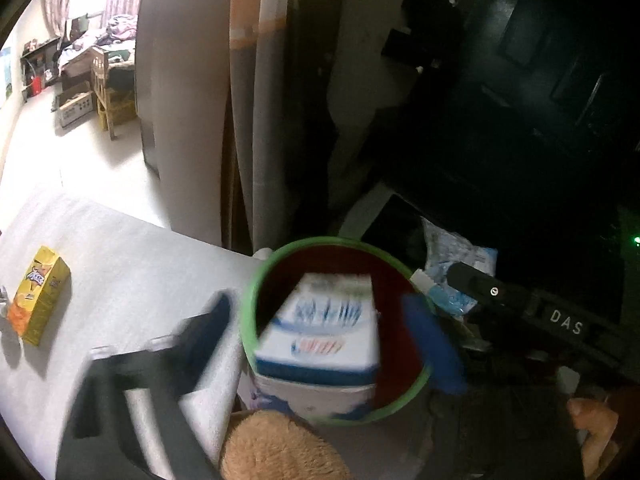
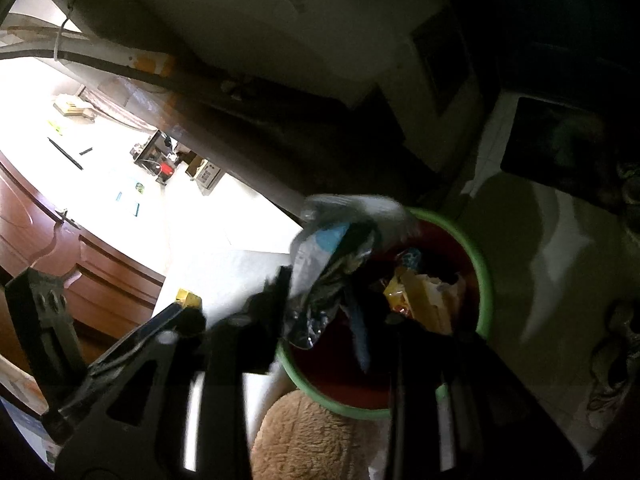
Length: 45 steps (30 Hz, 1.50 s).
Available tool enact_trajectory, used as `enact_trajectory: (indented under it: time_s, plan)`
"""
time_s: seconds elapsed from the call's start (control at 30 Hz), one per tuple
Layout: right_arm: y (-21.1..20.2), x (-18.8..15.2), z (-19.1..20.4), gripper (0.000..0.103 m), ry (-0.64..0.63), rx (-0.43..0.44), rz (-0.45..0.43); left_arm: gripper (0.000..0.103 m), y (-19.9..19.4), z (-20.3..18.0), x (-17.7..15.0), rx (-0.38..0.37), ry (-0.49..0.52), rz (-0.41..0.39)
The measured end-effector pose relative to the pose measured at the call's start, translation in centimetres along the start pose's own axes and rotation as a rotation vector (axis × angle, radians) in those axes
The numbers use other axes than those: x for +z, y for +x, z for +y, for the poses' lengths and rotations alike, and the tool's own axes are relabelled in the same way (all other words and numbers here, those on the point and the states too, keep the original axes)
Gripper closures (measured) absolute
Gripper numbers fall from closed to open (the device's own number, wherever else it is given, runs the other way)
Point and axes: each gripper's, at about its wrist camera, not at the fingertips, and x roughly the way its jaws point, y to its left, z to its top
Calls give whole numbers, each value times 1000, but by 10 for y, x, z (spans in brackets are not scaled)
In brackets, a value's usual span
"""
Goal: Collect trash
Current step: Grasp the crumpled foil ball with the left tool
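Note:
A red bin with a green rim (image 1: 256, 304) stands beside the white table (image 1: 120, 264). In the left wrist view a white and blue box (image 1: 324, 332) is over the bin's mouth between my left gripper's (image 1: 320, 328) spread fingers; the frame is blurred, and no pad touches it. A yellow juice carton (image 1: 38, 294) lies on the table at the left. In the right wrist view my right gripper (image 2: 324, 300) holds a crinkled blue and silver wrapper (image 2: 320, 264) over the bin's rim (image 2: 486, 280). Orange wrappers (image 2: 416, 292) lie inside.
A tan plush cushion (image 1: 280, 448) sits close in front of the bin, also in the right wrist view (image 2: 316, 440). A blue plastic bag (image 1: 456, 268) and a dark appliance (image 1: 520, 200) are behind the bin. Brown drawers (image 2: 80, 264) are at the left.

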Motion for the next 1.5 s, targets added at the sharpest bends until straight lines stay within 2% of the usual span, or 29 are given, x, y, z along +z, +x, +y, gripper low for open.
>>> enact_trajectory:
  time_s: [0.03, 0.07, 0.23, 0.33, 0.47, 0.57, 0.67, 0.77, 0.87, 1.0, 1.07, 1.1, 1.13, 1.2, 1.23, 1.33, 1.43, 1.5]
  plan:
    - [0, -1, 0, 49, -2, -6, 0, 11, -1, 2, -1, -1, 1, -7]
    - [1, -2, 2, 41, -3, -11, 0, 11, -4, 4, -3, 3, 1, -9]
    - [6, -7, 12, 38, -21, -23, 14, 11, -22, 31, -9, 67, -28, -40]
    - [11, -13, 26, 36, -45, -23, 28, 11, -41, 61, -14, 163, -44, -87]
    - [27, -22, 50, 36, -104, -7, 68, 11, -64, 131, -19, 343, -110, -119]
    - [44, -35, 73, 33, -139, 25, 113, 11, -75, 199, -27, 496, -207, -101]
    - [61, -53, 96, 33, -182, 42, 165, 12, -82, 265, -39, 598, -319, -73]
    - [78, -70, 118, 33, -216, 55, 214, 18, -77, 317, -43, 669, -397, -5]
    - [91, -82, 136, 32, -234, 65, 250, 18, -65, 349, -42, 668, -435, 37]
    - [101, -96, 156, 32, -270, 60, 289, 18, -41, 375, -40, 658, -439, 83]
    - [103, -100, 164, 32, -289, 53, 296, 21, -32, 389, -40, 614, -480, 106]
    - [104, -102, 169, 32, -301, 50, 299, 42, -29, 396, -43, 590, -504, 114]
    - [104, -101, 172, 32, -310, 46, 300, 52, -25, 401, -47, 595, -522, 140]
    - [109, -104, 178, 32, -323, 40, 307, 58, -30, 398, -48, 585, -514, 117]
    - [113, -106, 182, 32, -328, 40, 314, 60, -39, 395, -53, 552, -516, 92]
    - [131, -110, 196, 30, -354, 39, 335, 61, -66, 381, -65, 520, -529, 32]
    - [158, -116, 216, 27, -357, 45, 364, 61, -100, 348, -79, 559, -479, -6]
    - [180, -121, 230, 27, -336, 68, 390, 60, -129, 323, -88, 551, -451, -51]
